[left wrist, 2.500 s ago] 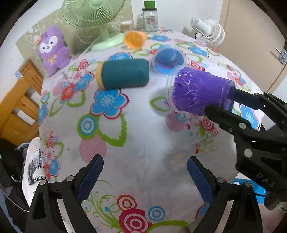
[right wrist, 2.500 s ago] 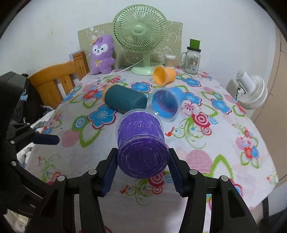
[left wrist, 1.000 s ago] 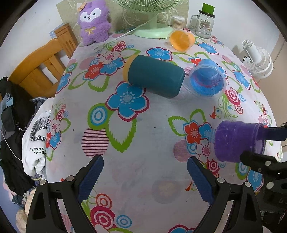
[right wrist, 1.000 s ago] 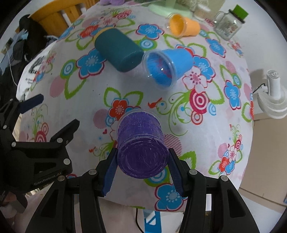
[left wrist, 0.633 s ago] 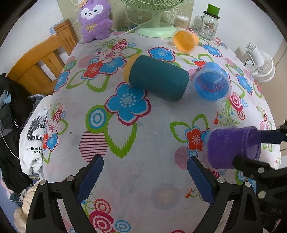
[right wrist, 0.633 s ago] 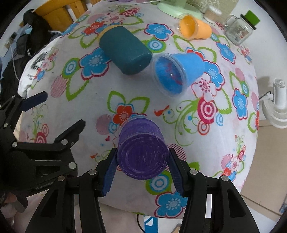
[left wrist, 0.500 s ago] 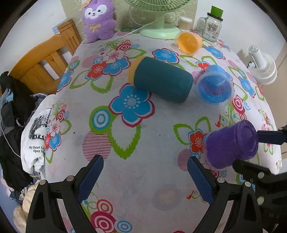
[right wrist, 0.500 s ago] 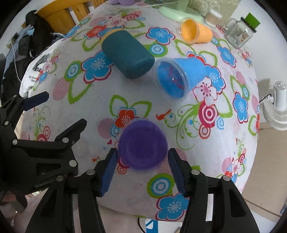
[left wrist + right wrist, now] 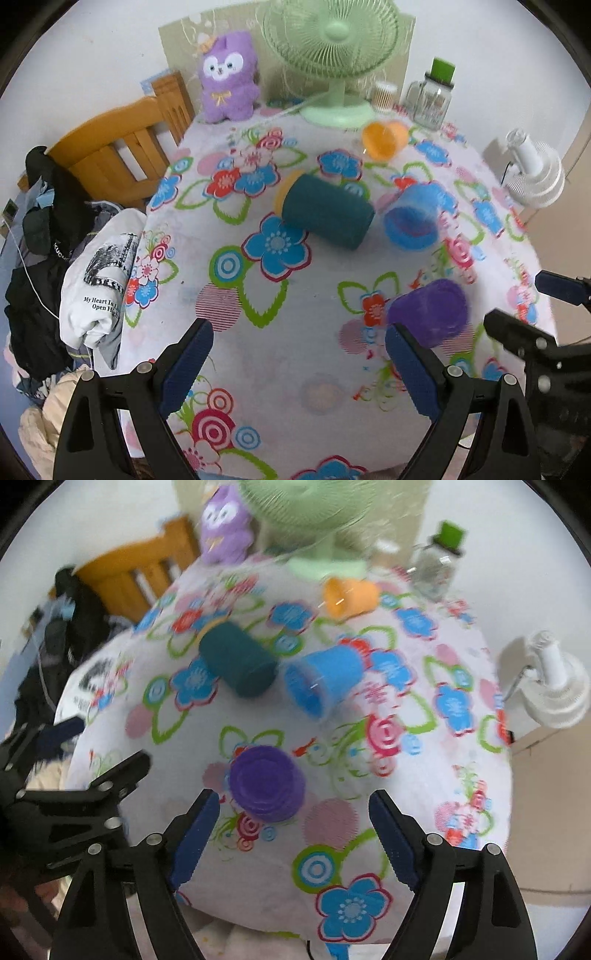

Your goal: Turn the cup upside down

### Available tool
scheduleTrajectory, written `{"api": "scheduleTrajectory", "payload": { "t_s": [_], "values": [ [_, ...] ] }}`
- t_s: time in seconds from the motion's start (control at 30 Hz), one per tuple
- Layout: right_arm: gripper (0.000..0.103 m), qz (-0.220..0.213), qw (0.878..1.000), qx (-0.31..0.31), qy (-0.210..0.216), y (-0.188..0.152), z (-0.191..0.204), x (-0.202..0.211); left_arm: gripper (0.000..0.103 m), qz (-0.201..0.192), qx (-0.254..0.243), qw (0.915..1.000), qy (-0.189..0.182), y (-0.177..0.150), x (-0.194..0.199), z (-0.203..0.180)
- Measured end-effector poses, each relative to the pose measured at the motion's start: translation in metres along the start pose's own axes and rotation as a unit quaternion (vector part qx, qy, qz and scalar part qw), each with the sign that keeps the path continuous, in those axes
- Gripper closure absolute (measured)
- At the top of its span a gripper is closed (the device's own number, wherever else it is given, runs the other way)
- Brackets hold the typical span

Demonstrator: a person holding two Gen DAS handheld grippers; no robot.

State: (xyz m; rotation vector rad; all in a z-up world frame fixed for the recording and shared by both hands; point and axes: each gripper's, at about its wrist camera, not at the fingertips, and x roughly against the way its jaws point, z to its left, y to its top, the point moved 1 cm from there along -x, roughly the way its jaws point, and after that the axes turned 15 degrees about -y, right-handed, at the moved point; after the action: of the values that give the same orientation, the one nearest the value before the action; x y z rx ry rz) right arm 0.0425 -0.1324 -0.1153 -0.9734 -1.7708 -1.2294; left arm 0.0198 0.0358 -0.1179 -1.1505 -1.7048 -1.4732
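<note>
The purple cup stands upside down on the flowered tablecloth, base up, near the front edge; it also shows in the left wrist view. My right gripper is open and empty, drawn back just short of the cup. It appears at the right of the left wrist view. My left gripper is open and empty over the near part of the table, left of the cup.
A teal cup, a blue cup and an orange cup lie on their sides further back. A green fan, a purple plush, a jar, a white fan and a wooden chair surround them.
My right gripper turned the purple cup mouth down, set it on the cloth, opened and pulled back. The left gripper stayed open and shifted only slightly.
</note>
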Motion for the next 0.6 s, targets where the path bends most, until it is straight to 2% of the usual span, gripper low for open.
{"api": "scheduleTrajectory", "payload": {
  "t_s": [0.27, 0.6],
  "values": [
    [0.017, -0.041, 0.994, -0.091, -0.037, -0.014, -0.05, 0.036, 0.007, -0.05, 0.013, 0.9986, -0.015, 0.0, 0.044, -0.025],
    [0.017, -0.054, 0.988, -0.137, -0.053, -0.037, -0.063, 0.05, 0.004, -0.076, 0.017, 0.9969, -0.012, -0.014, 0.061, -0.038]
  ]
}}
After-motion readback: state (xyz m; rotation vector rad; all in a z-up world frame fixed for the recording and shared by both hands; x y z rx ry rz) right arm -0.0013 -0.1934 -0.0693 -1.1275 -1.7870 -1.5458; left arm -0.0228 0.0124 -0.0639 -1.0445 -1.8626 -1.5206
